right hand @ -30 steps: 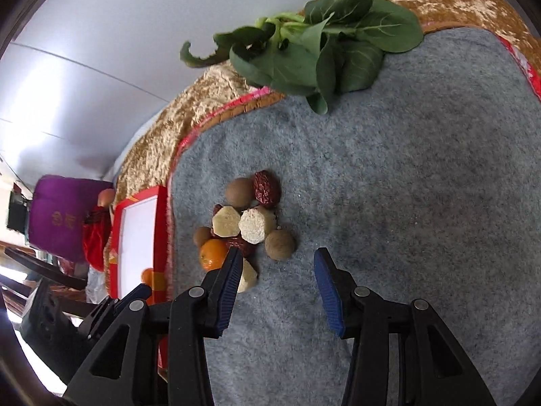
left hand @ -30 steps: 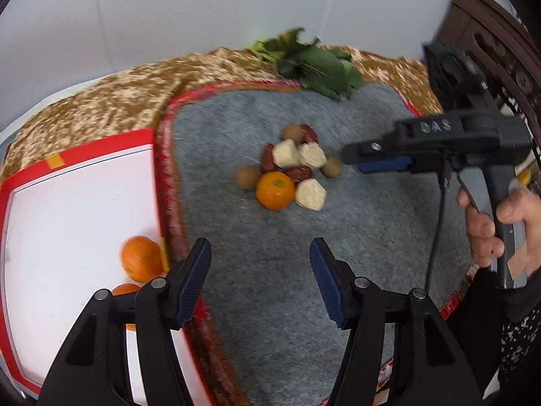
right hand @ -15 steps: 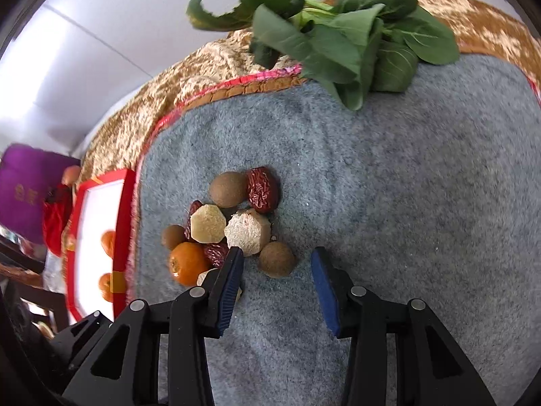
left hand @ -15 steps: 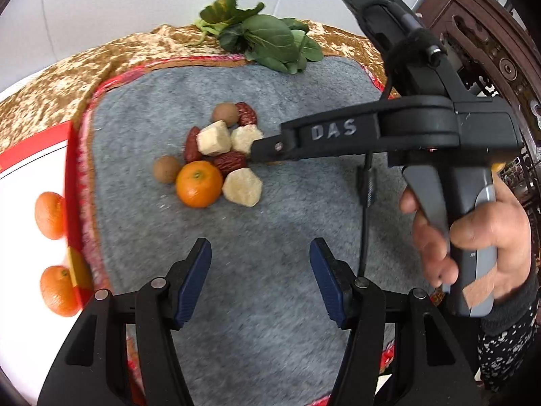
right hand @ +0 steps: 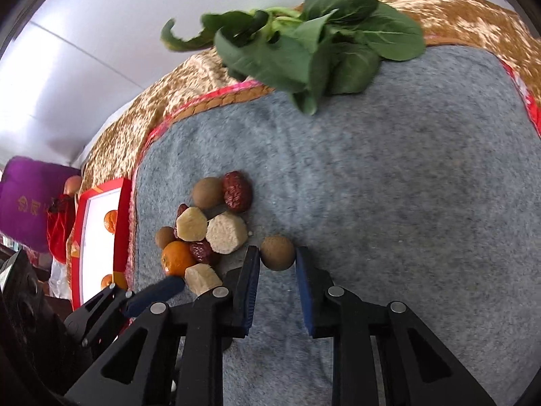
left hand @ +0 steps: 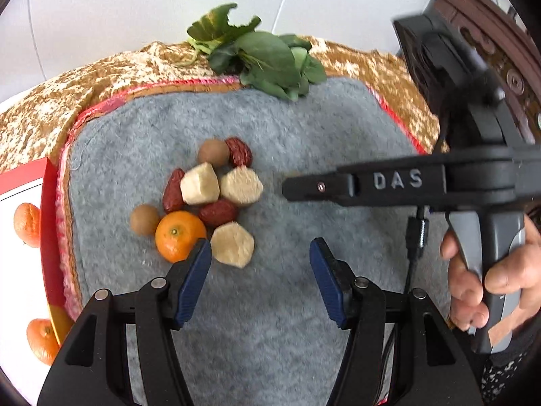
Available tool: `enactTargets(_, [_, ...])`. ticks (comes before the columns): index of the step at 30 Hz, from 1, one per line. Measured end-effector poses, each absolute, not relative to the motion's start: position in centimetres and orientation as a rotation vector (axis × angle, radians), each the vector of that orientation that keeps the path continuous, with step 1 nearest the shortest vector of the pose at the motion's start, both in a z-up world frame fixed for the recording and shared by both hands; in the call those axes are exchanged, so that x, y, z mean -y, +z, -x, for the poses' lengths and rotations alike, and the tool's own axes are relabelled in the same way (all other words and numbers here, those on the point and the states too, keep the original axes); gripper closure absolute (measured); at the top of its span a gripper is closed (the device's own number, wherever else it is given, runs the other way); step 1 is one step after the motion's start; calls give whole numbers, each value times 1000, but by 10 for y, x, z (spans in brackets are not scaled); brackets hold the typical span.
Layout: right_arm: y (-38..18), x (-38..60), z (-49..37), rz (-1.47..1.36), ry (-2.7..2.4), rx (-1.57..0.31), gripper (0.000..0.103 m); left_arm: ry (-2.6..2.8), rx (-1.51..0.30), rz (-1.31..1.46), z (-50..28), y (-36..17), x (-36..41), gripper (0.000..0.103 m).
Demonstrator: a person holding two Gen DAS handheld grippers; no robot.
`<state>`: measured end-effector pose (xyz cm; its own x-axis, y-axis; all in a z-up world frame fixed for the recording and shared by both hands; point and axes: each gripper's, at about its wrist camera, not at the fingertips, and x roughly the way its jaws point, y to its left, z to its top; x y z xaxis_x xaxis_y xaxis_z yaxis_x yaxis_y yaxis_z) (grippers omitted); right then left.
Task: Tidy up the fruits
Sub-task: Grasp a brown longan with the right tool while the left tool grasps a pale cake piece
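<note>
On the grey mat [left hand: 304, 128] lies a pile: an orange [left hand: 179, 235], pale beige chunks [left hand: 199, 183], red dates [left hand: 240, 151] and brown round fruits [left hand: 213, 152]. My right gripper [right hand: 278, 261] is shut on one brown round fruit [right hand: 278, 253] just right of the pile, pads pressing both its sides. In the left wrist view the right gripper [left hand: 304, 187] reaches in side-on from the right. My left gripper [left hand: 259, 250] stands open with nothing between its fingers, its left fingertip close beside the orange and a beige chunk [left hand: 232, 243].
A white tray with a red rim [left hand: 50, 237] lies left of the mat and holds two oranges [left hand: 27, 215]. Leafy greens [left hand: 267, 61] rest on the mat's far edge. Dark carved wooden furniture [left hand: 490, 50] stands at the right. A person's hand [left hand: 473, 287] grips the right handle.
The right gripper's jaws have closed onto the brown round fruit that lay between them. The left gripper has come closer to the pile, and its left finger now sits by the orange.
</note>
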<state>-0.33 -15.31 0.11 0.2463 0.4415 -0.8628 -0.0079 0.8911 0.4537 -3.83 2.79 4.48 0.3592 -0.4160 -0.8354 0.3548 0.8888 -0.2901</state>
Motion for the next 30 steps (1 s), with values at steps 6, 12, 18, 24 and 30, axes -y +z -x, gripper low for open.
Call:
enactTargets(6, [-1, 159, 1, -450, 316, -1305, 79, -515, -1074, 74, 33, 41, -24, 44])
enactTargets(12, [-2, 172, 0, -520, 339, -1316, 77, -666, -1111, 8, 48, 39, -6, 44])
enactTargets(18, [7, 187, 2, -615, 398, -1285, 75, -587, -1074, 17, 47, 50, -35, 44])
enactTargets(24, [4, 178, 0, -555, 364, -1298, 74, -577, -1101, -16, 44, 41, -30, 44])
enactTargets(30, [-1, 168, 0, -503, 329, -1311, 74, -528, -1101, -20, 32, 36, -16, 44])
